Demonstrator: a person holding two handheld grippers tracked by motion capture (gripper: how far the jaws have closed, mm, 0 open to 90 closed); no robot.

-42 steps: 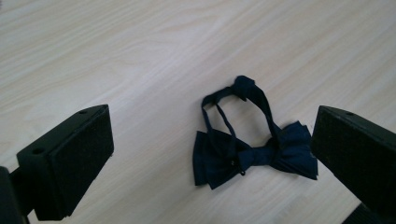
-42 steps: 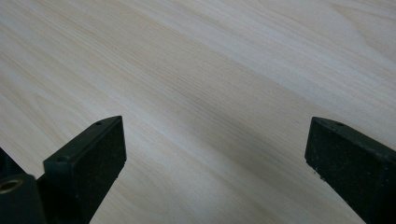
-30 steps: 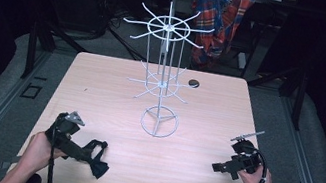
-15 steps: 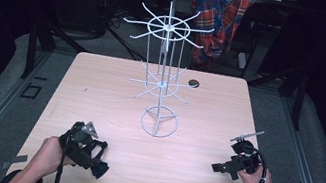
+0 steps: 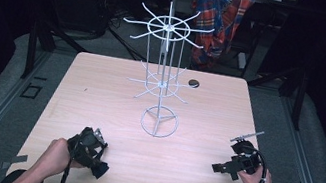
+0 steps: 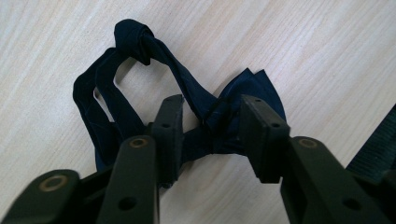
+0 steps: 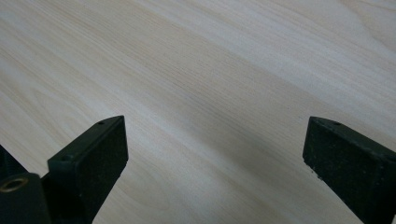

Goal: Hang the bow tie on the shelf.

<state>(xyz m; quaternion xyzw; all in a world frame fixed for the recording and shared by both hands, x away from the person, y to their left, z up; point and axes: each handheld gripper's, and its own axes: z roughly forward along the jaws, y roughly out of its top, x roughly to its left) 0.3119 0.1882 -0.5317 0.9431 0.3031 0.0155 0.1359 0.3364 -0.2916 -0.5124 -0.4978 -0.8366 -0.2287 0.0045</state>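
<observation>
At the near-left part of the table (image 5: pixel 99 95), the left gripper (image 6: pixel 212 128) points down at a dark navy bow tie (image 6: pixel 140 88) lying flat on the wood; its 2 jaws straddle the tie's middle, parted, with fabric between them, though contact is unclear. The strap loops away to a knot. At the near right, the right gripper (image 7: pixel 215 154) hovers over bare wood with jaws wide apart, holding nothing. A white wire rack (image 5: pixel 164 71) stands mid-table, a small dark disc (image 5: pixel 194 83) beside it.
</observation>
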